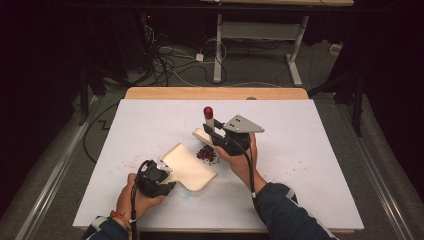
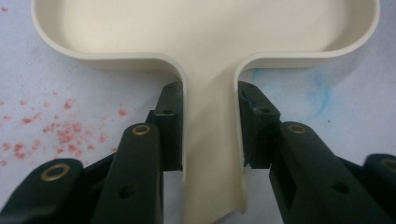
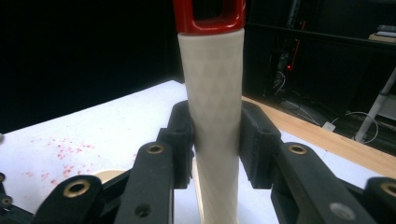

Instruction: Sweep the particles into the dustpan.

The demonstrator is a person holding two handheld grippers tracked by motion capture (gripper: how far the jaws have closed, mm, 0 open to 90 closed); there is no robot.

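Note:
A cream dustpan (image 1: 189, 167) lies on the white table (image 1: 310, 165) near its front. My left gripper (image 1: 167, 175) is shut on the pan's narrow handle (image 2: 210, 140), with one jaw against each side of it. The pan's open tray (image 2: 205, 28) faces away from the gripper. My right gripper (image 1: 212, 131) is shut on the white handle (image 3: 212, 93) of a brush that stands upright, its red cap (image 1: 208, 111) on top. The brush's cream head (image 1: 201, 134) rests on the table just behind a small pile of dark red bits (image 1: 207, 154), which lies between brush and pan.
Faint red specks (image 1: 131, 161) stain the table left of the pan, and a blue smudge (image 2: 322, 93) lies right of its handle. A wooden strip (image 1: 215, 93) edges the far side. Beyond it are desk legs (image 1: 218, 45) and cables on the floor.

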